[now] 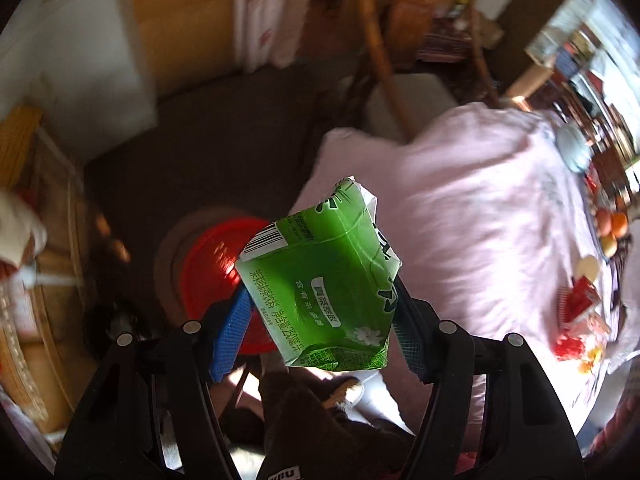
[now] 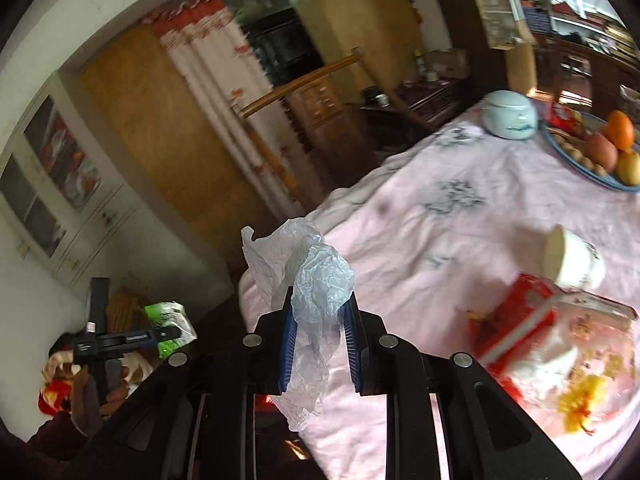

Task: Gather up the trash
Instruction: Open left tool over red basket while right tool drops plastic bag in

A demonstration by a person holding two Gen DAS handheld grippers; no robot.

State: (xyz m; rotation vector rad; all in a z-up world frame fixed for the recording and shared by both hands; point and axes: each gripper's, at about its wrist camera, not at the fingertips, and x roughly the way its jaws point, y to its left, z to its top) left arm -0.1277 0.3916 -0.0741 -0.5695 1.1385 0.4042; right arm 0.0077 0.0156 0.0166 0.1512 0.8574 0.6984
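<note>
Green drink carton [image 1: 324, 284] clamped in left gripper [image 1: 320, 320] above red bin [image 1: 216, 272]; crumpled plastic wrap [image 2: 316, 292] pinched in right gripper [image 2: 319, 340].

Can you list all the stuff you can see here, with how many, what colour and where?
carton: one, green, held between the left gripper's pads, above the bin
bin: one, red, on the floor beside the table
plastic bag: one, clear, crumpled, pinched in the right gripper
tablecloth: one, pink, covering the table
cup: one, white, tipped on its side on the cloth
red wrapper: one, red, by the cup
bowl: one, pale blue, upside down at the far end
fruit plate: one, blue, with orange, red and yellow fruit
curtain: one, white and red, at the far wall
left gripper: one, black with blue pads
right gripper: one, black with blue pads
</note>
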